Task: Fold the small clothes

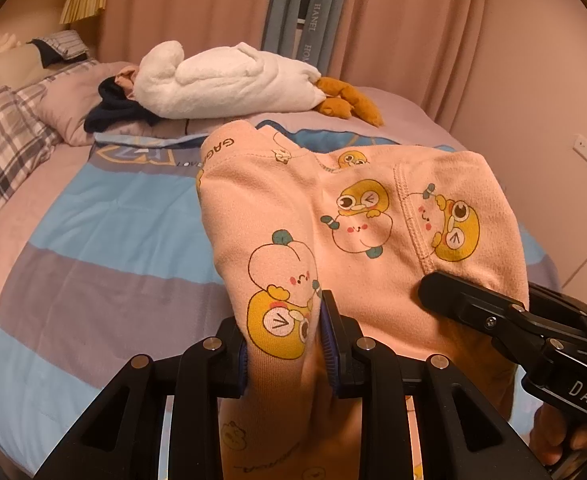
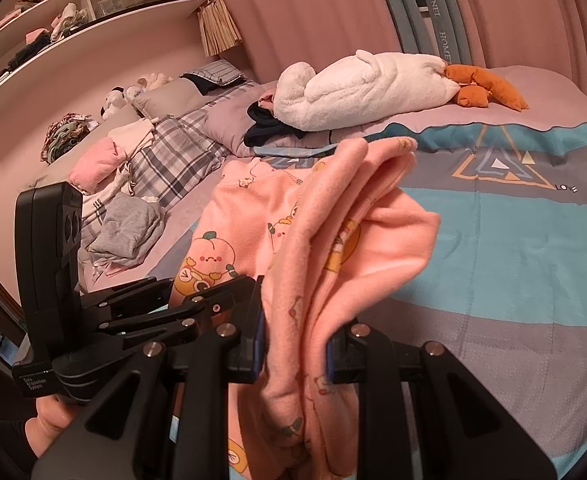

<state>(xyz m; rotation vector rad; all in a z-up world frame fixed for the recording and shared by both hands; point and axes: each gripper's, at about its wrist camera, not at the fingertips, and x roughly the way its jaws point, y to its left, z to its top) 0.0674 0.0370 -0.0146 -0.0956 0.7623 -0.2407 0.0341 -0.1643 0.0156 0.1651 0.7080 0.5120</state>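
Observation:
Small pink children's pants (image 1: 365, 216) with yellow chick and peach prints hang lifted above the bed, doubled over. My left gripper (image 1: 283, 332) is shut on one bunched edge of them. My right gripper (image 2: 295, 344) is shut on the other bunched edge; the pink pants (image 2: 333, 216) drape forward from its jaws. The right gripper (image 1: 489, 312) shows in the left wrist view at the right, close beside the left one. The left gripper (image 2: 197, 308) shows in the right wrist view at the left.
The striped blue, grey and pink bedspread (image 1: 105, 248) lies below. A white goose plush (image 1: 229, 80) and dark clothes (image 1: 113, 114) lie at the far side. Folded and loose clothes (image 2: 125, 224) and plaid pillows (image 2: 173, 156) lie left. Shelves (image 2: 73, 12) and curtains stand behind.

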